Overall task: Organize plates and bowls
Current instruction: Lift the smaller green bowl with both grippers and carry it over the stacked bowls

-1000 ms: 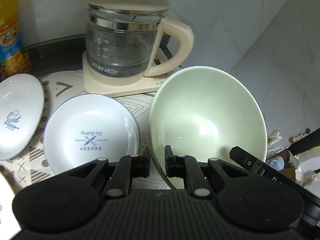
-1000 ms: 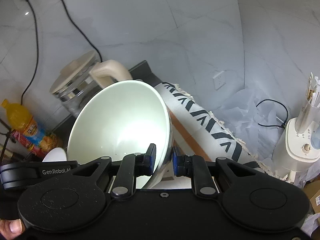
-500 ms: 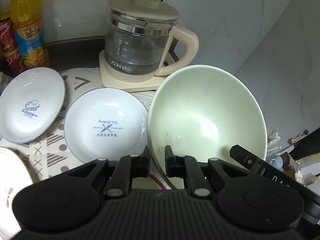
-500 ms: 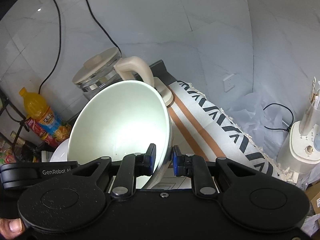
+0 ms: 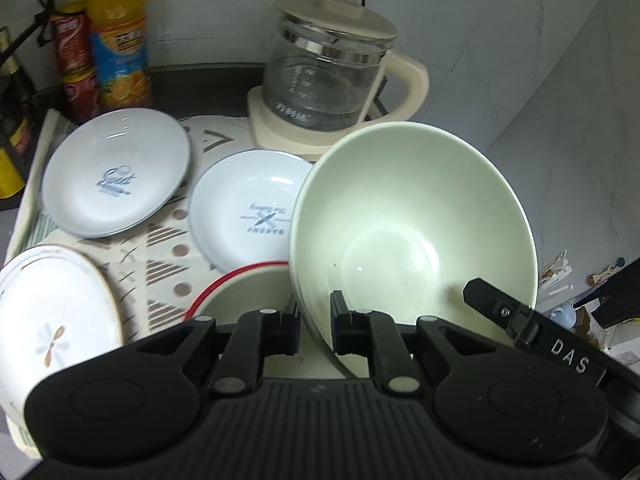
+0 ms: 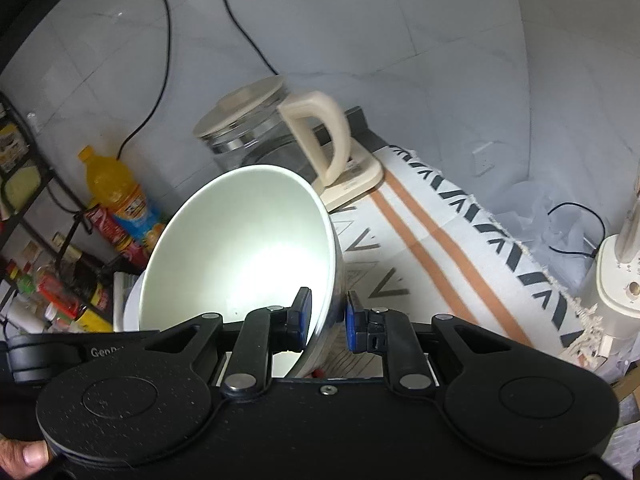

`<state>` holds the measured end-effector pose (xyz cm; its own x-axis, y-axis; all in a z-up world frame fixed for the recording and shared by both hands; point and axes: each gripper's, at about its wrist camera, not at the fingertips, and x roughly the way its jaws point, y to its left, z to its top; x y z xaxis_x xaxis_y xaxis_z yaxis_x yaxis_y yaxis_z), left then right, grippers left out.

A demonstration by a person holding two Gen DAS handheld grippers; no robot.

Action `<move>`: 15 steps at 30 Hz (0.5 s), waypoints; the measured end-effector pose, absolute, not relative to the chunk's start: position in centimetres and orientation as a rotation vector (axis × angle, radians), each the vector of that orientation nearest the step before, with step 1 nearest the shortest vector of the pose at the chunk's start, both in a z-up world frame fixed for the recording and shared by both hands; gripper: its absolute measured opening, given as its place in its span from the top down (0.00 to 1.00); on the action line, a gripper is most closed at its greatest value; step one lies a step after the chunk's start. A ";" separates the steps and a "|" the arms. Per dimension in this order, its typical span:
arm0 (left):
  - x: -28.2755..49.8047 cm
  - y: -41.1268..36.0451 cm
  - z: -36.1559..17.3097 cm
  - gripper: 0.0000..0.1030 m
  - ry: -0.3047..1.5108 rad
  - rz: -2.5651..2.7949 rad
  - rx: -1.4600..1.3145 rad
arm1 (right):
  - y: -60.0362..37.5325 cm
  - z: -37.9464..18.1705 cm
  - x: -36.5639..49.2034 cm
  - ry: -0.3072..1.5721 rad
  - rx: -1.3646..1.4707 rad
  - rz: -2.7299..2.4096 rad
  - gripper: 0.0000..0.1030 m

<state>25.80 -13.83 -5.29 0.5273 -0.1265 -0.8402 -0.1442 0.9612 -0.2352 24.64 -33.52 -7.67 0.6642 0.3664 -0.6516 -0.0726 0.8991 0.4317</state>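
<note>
Both grippers clamped on green bowl [image 5: 408, 224] rim, bowl tilted, held above desk.
Your L gripper [image 5: 314, 326] grips near-left rim, above red-rimmed bowl [image 5: 240, 288]; R gripper [image 6: 327, 320] grips right rim; plates [image 5: 116, 172] at left.

Kettle [image 5: 332, 76] stands behind two plates [image 5: 116, 172] [image 5: 250, 210]; bottle [image 5: 118, 36] at left.

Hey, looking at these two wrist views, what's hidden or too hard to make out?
- Red-rimmed bowl, left wrist view: mostly covered by the green bowl and the left gripper.
- Flower-pattern plate, left wrist view: cut off by the left edge.
- Kettle markings, left wrist view: too blurred to read.
- Plates, right wrist view: hidden behind the green bowl held in the right gripper.
</note>
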 end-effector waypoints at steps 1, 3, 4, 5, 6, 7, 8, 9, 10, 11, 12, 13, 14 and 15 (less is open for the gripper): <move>25.4 -13.6 -5.2 0.88 1.017 0.015 -0.292 | -33.3 -7.6 24.5 0.809 0.390 0.262 0.83; 24.7 -13.2 -5.1 0.87 1.015 0.023 -0.288 | -32.8 -7.5 24.0 0.804 0.393 0.276 0.83; 24.3 -13.0 -5.1 0.88 1.015 0.028 -0.288 | -32.6 -7.6 23.8 0.803 0.394 0.282 0.83; 24.0 -12.8 -5.2 0.88 1.015 0.034 -0.289 | -32.4 -7.6 23.5 0.804 0.396 0.287 0.83; 23.6 -12.6 -5.2 0.88 1.015 0.038 -0.290 | -32.1 -7.6 23.3 0.806 0.398 0.293 0.83; 23.3 -12.4 -5.3 0.88 1.016 0.042 -0.291 | -32.0 -7.7 23.0 0.807 0.400 0.297 0.83; 23.0 -12.1 -5.3 0.87 1.018 0.046 -0.292 | -31.8 -7.8 22.8 0.808 0.400 0.301 0.83; 22.7 -12.0 -5.5 0.87 1.021 0.050 -0.295 | -31.6 -7.9 22.5 0.809 0.400 0.306 0.83; 22.5 -11.8 -5.6 0.88 1.024 0.054 -0.297 | -31.4 -8.0 22.3 0.812 0.400 0.308 0.83; 22.2 -11.6 -5.7 0.88 1.026 0.056 -0.297 | -31.2 -8.1 22.1 0.815 0.400 0.311 0.83; 22.0 -11.5 -5.9 0.88 1.030 0.057 -0.297 | -31.0 -8.2 21.9 0.818 0.400 0.312 0.83; 21.8 -11.4 -6.1 0.88 1.034 0.057 -0.297 | -30.9 -8.3 21.7 0.821 0.399 0.313 0.83; 21.6 -11.2 -6.3 0.88 1.040 0.057 -0.297 | -30.7 -8.4 21.5 0.824 0.399 0.314 0.83; 21.5 -11.1 -6.5 0.88 1.047 0.057 -0.296 | -30.6 -8.6 21.3 0.826 0.397 0.315 0.83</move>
<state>21.49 -11.14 -6.48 0.5026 -0.0942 -0.8594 -0.1863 0.9589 -0.2141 21.32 -30.59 -8.57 0.6390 0.4193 -0.6449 -0.1159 0.8813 0.4581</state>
